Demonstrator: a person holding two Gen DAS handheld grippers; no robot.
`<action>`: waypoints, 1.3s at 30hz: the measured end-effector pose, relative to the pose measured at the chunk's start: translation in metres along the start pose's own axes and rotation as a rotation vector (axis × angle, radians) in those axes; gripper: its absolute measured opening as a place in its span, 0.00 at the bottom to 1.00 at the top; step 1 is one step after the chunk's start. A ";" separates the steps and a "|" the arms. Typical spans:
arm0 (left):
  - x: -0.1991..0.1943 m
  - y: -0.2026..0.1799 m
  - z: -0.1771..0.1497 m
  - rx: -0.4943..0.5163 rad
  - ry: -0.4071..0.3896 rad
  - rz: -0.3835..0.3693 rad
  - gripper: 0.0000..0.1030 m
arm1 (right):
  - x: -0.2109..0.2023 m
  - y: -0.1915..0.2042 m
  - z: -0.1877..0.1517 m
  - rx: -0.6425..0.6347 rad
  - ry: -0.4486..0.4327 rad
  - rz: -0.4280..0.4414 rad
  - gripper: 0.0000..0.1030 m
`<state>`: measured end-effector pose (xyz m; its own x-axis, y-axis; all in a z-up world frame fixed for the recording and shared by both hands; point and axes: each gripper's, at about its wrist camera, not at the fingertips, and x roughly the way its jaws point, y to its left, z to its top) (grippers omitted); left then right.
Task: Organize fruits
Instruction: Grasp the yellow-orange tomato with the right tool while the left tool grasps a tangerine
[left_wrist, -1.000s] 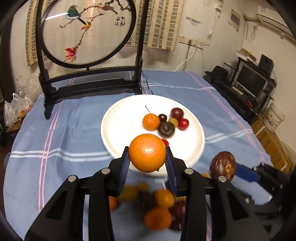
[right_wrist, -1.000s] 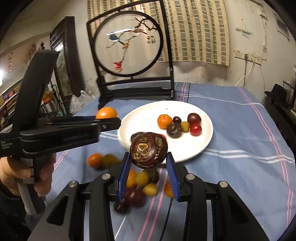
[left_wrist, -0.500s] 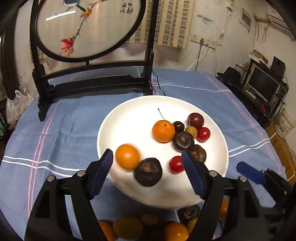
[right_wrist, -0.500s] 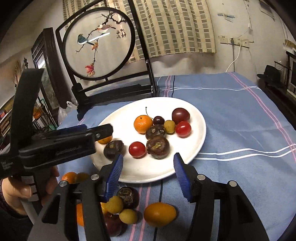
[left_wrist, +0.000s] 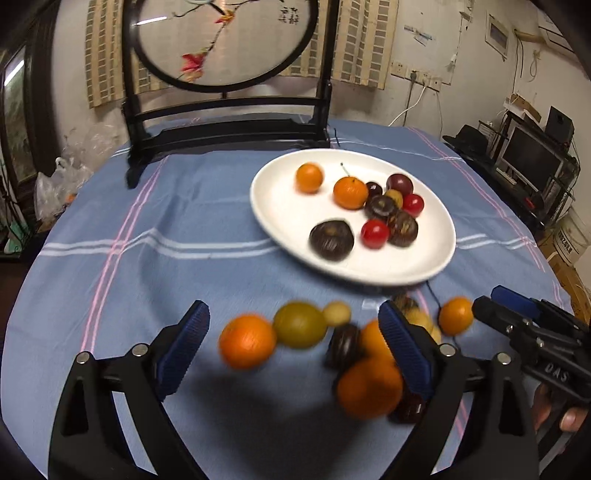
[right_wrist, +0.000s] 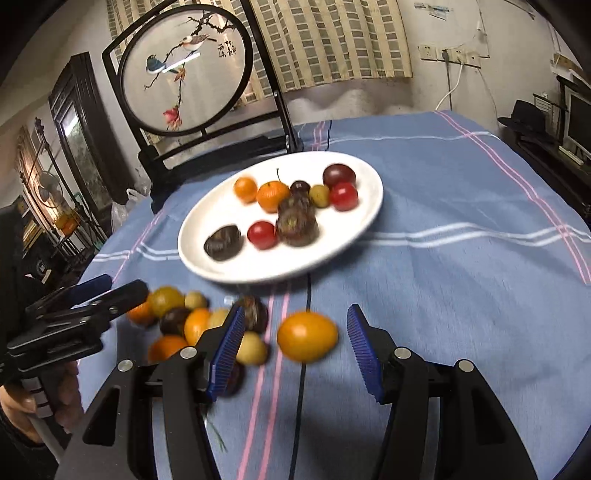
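A white plate (left_wrist: 280, 221) (right_wrist: 332, 229) on the blue cloth holds a small orange (left_wrist: 309, 178), a stemmed tangerine (left_wrist: 350, 192), red tomatoes (left_wrist: 375, 233) and dark round fruits (left_wrist: 331, 240). Several loose fruits lie in a pile (left_wrist: 343, 347) (right_wrist: 177, 325) on the cloth in front of it. My left gripper (left_wrist: 293, 332) hangs low over that pile with its jaws opening. An orange (left_wrist: 247, 341) and a greenish fruit (left_wrist: 300, 325) lie between the pads, untouched. My right gripper (right_wrist: 295, 332) is open around a yellow-orange fruit (right_wrist: 306, 341), pads clear of it. Each gripper also shows in the other's view: the right gripper (left_wrist: 495, 304) and the left gripper (right_wrist: 110, 291).
A black-framed round embroidered screen (left_wrist: 221, 37) (right_wrist: 184, 74) stands on the table behind the plate. A thin dark cable (right_wrist: 306, 295) runs out from under the plate toward me. Plastic bags (left_wrist: 62, 184) sit off the left edge, a monitor (left_wrist: 532, 158) on shelves to the right.
The left gripper let go of the orange and the right one of the dark fruit; both now lie on the plate. Both grippers opened, pulled back and sank over the loose pile.
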<state>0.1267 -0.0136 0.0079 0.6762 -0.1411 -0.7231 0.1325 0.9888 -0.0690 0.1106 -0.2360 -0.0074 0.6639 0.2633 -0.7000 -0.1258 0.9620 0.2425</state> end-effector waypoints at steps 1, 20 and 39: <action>-0.003 0.002 -0.005 -0.003 0.006 0.000 0.88 | -0.002 0.001 -0.004 -0.001 0.008 0.003 0.56; -0.025 0.019 -0.056 0.047 -0.006 0.008 0.90 | -0.025 0.034 -0.054 -0.098 0.119 -0.018 0.58; -0.020 0.026 -0.065 -0.004 0.047 -0.147 0.90 | 0.041 0.016 -0.011 -0.052 0.155 -0.188 0.46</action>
<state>0.0699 0.0183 -0.0240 0.6151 -0.2822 -0.7362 0.2247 0.9578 -0.1794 0.1282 -0.2087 -0.0396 0.5590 0.0834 -0.8249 -0.0513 0.9965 0.0660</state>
